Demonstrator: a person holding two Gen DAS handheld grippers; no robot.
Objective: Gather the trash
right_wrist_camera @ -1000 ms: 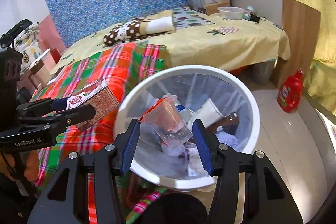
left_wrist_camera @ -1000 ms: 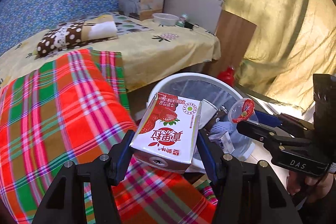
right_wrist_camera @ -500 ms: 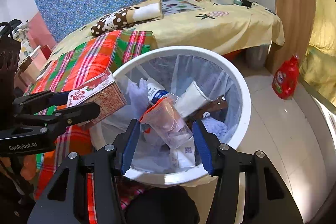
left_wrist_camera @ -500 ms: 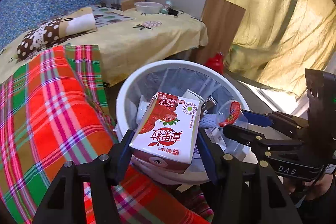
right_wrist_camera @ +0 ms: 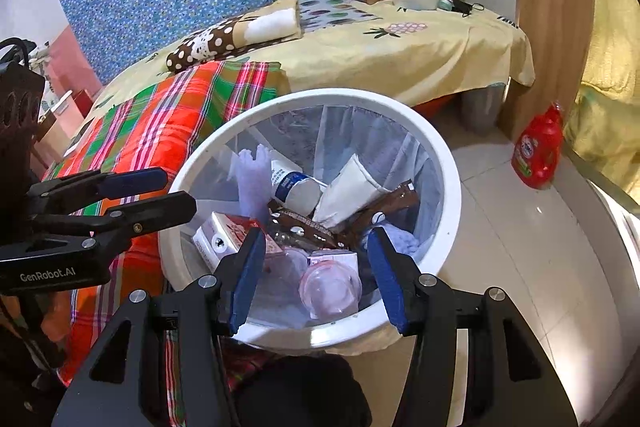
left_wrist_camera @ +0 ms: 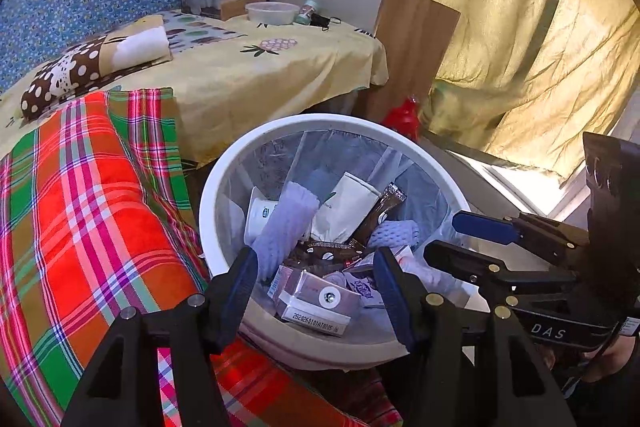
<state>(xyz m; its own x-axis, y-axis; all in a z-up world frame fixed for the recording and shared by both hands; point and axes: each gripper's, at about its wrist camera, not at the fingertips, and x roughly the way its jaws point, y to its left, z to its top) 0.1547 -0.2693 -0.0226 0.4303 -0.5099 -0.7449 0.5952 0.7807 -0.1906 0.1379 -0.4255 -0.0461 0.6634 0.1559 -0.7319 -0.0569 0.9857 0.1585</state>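
The white bin (left_wrist_camera: pixel 224 163) (right_wrist_camera: pixel 448 163), lined with a clear bag, holds several pieces of trash. A strawberry milk carton (left_wrist_camera: pixel 316 297) (right_wrist_camera: pixel 228 237) lies inside it on its side. My left gripper (left_wrist_camera: pixel 314 267) (right_wrist_camera: pixel 172 193) hangs open over the bin's near left rim, with nothing between its fingers. A clear plastic cup (right_wrist_camera: pixel 330 285) lies in the bin near the front wall. Above it my right gripper (right_wrist_camera: pixel 316 259) (left_wrist_camera: pixel 460 239) stands open, its blue pads apart from the cup.
A bed with a red and green plaid blanket (left_wrist_camera: pixel 80 207) (right_wrist_camera: pixel 160 123) presses against the bin's left side. A red detergent bottle (right_wrist_camera: pixel 538 151) stands on the tiled floor by a wooden board (right_wrist_camera: pixel 552 47). A yellow curtain (left_wrist_camera: pixel 520 27) hangs on the right.
The carton has left my left gripper and now lies in the bin. The plastic cup has dropped out of my right gripper into the bin. My left gripper moved over the bin.
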